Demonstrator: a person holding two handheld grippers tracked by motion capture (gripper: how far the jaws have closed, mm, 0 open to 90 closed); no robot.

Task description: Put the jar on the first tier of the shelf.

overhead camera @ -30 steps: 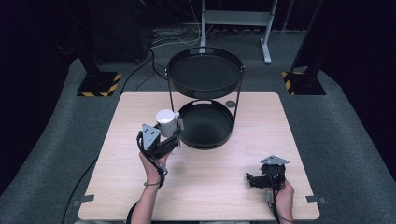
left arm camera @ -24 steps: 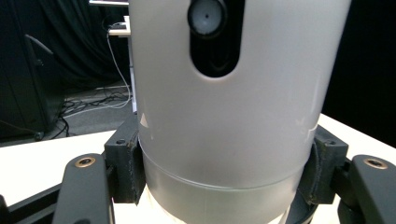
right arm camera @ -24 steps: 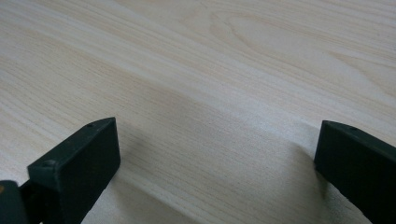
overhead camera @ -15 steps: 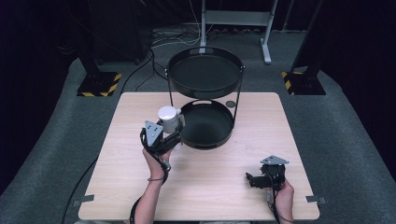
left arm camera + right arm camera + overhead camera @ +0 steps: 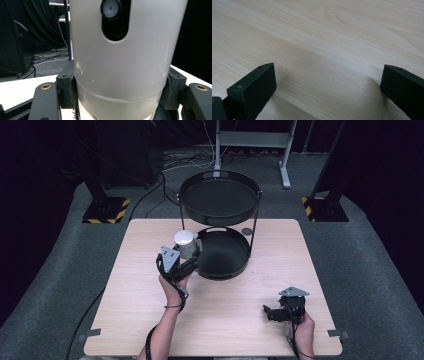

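Left claw (image 5: 189, 261): clamped by both jaws on the grey cylinder (image 5: 184, 243), held upright above the tabletop (image 5: 150, 320), just beside the lower tray (image 5: 222, 272).
Right claw (image 5: 270, 312): wide open, nothing held, resting low.
Risk: cylinder could be knocked against the tray rim or stand post (image 5: 255, 227), and slip or tip, if carried in too low.

A pale wooden bench (image 5: 150, 320) stands on a grey carpeted floor (image 5: 375, 270). A black two-level round tray stand (image 5: 220, 250) sits at the middle of the far edge, its lower tray (image 5: 225, 270) resting on the wood. A small round disc (image 5: 246, 231) lies just beside that tray, near the far edge.
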